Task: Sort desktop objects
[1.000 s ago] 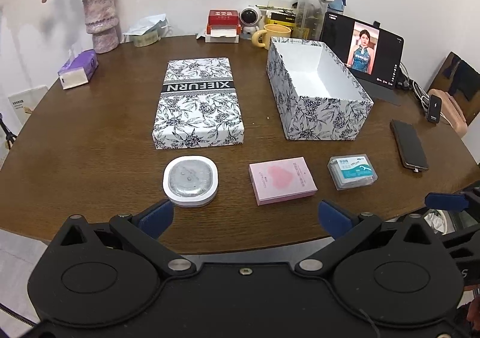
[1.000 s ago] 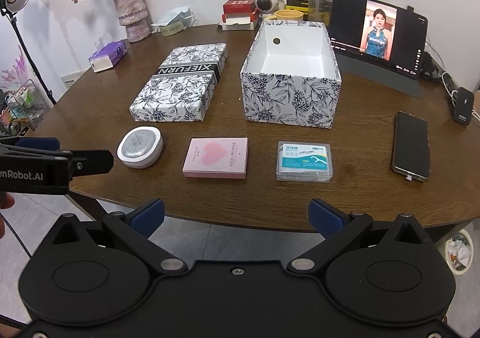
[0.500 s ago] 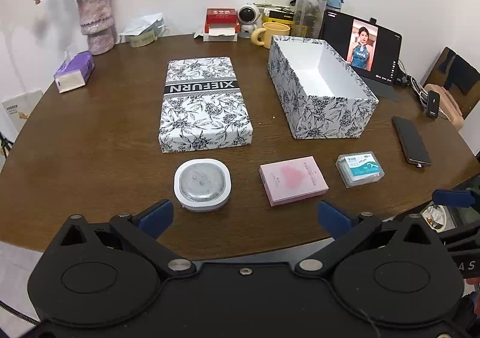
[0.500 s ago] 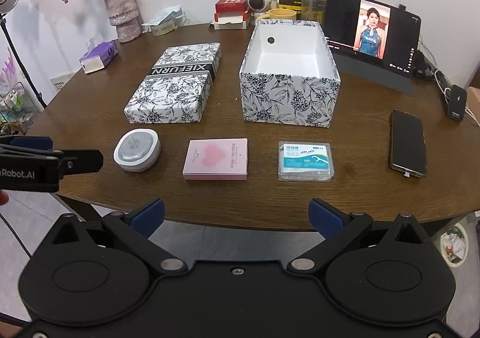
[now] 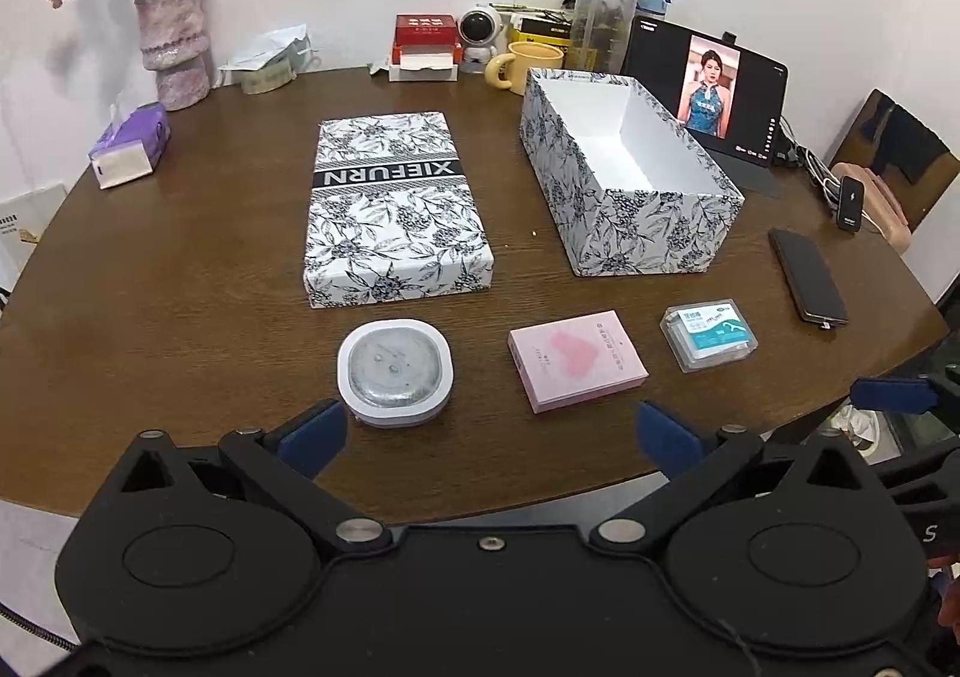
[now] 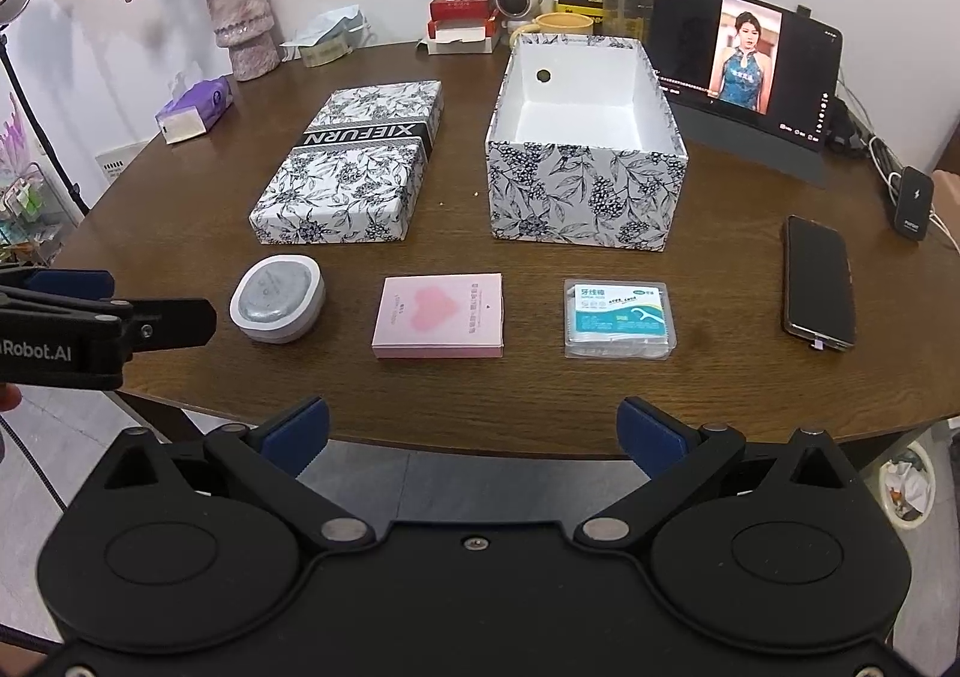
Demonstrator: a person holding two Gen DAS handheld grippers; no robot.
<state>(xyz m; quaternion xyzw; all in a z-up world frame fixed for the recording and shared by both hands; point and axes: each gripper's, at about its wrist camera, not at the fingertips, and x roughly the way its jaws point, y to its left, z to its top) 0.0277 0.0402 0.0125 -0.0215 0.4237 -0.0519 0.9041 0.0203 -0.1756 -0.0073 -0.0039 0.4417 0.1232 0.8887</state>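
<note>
The white rounded case [image 5: 394, 373], pink flat box [image 5: 577, 359] and clear floss-pick box [image 6: 617, 318] are lying in a row near the wooden table's [image 5: 180, 269] edge. You are holding your left gripper [image 5: 489, 434] and right gripper [image 6: 474, 428] spread wide, gripping nothing.

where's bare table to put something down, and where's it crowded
Bare wood spreads left of the box lid, out to the tissue pack. A narrower strip lies between the lid and the open box. The open box is empty inside. The far edge is crowded: vase, mug, tablet. Both grippers hang open.
</note>
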